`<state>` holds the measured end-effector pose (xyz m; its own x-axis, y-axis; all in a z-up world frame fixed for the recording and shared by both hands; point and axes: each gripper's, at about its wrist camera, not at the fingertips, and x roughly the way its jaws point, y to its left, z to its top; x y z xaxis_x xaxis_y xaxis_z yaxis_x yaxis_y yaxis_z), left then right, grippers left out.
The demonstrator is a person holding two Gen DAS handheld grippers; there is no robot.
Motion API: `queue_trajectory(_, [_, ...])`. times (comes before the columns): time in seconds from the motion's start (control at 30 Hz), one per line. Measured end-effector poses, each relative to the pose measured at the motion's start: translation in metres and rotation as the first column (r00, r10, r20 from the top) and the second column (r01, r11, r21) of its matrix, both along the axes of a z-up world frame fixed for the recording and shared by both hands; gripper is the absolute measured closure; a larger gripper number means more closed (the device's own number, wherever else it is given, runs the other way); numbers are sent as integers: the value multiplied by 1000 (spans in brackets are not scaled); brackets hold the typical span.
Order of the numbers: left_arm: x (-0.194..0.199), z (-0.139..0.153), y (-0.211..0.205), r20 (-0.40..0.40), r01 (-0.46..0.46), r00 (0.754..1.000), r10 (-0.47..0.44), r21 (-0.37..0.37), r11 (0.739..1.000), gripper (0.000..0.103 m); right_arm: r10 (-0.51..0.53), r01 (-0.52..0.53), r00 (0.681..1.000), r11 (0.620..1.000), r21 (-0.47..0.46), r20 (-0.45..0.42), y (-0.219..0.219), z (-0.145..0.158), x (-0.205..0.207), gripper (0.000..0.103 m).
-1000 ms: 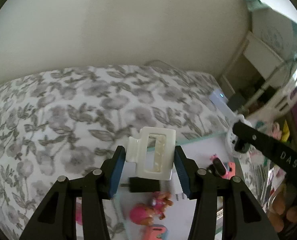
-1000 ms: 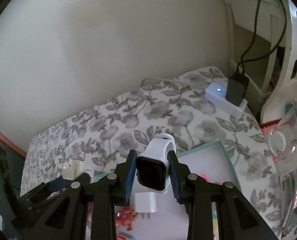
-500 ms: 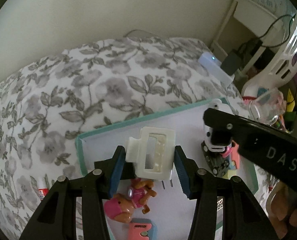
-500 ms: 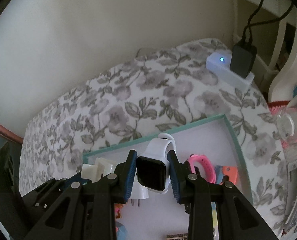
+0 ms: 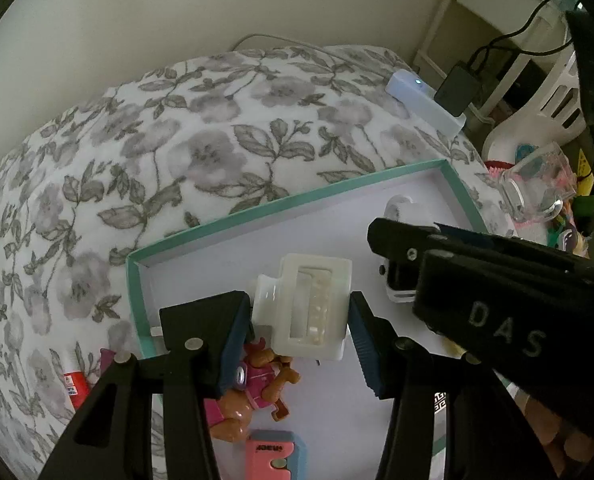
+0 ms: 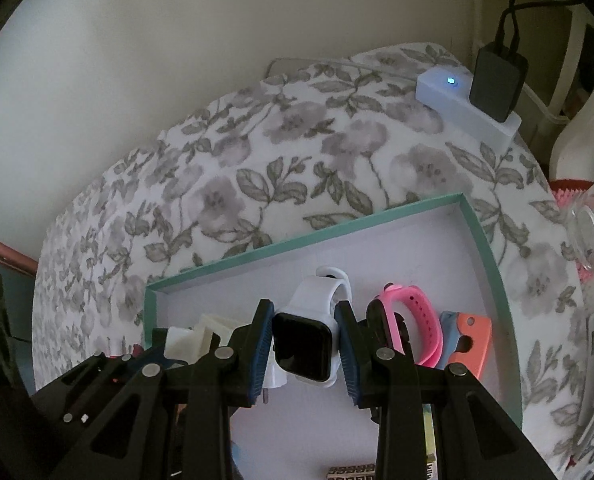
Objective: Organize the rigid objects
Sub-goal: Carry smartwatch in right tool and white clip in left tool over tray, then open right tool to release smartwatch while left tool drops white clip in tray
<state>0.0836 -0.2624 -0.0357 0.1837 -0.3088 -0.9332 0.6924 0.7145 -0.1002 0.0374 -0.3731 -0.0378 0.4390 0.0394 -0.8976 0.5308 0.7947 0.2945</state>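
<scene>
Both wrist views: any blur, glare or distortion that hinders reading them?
Left wrist: sharp, strong fisheye bending the teal tray rim, corners black. Right wrist: sharp too, lower left dim, so the hair clip is hard to read; blue light on the power strip glows, no glare.

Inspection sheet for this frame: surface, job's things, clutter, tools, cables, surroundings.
Surface: bed with grey floral cover; a teal-rimmed tray lies on it.
Job's things: white hair claw clip and white smartwatch, both held over the tray; pink band, orange-and-blue item, toy figure, pink comb in the tray.
Clutter: red-labelled item beside the tray.
Tools: left tool shut on the clip; right tool shut on the smartwatch.
Cables: black adapter with cord plugged into a white power strip.
Surroundings: plain wall, white chair.
</scene>
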Motion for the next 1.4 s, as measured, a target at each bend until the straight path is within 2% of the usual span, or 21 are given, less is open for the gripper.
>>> queue_trajectory(0.2, [0, 0, 0, 3, 3, 1000, -3, 7, 1000, 51, 9, -8, 1000, 1000, 19, -25, 2, -10, 2, 69])
queue_trajectory(0.4, [4, -7, 2, -32, -15, 999, 15, 16, 1000, 51, 15, -15, 1000, 1000, 13, -17, 3, -5, 3, 69])
queue_trajectory(0.8, [11, 11, 11, -29, -43, 999, 43, -25, 999, 50, 20, -16, 998, 998, -57, 67, 8, 35, 0, 69])
queue_trajectory(1.07, [29, 28, 30, -7, -117, 993, 117, -62, 991, 50, 24, -10, 992, 994, -113, 124, 13, 64, -4, 69])
queue_trajectory(1.27, [49, 32, 52, -11, -200, 980, 200, -78, 977, 50, 34, -20, 994, 991, -132, 107, 17, 63, 0, 69])
queue_trajectory(1.4, [63, 33, 71, -18, -271, 963, 271, -84, 959, 49, 39, -26, 995, 990, -141, 93, 19, 61, 3, 69])
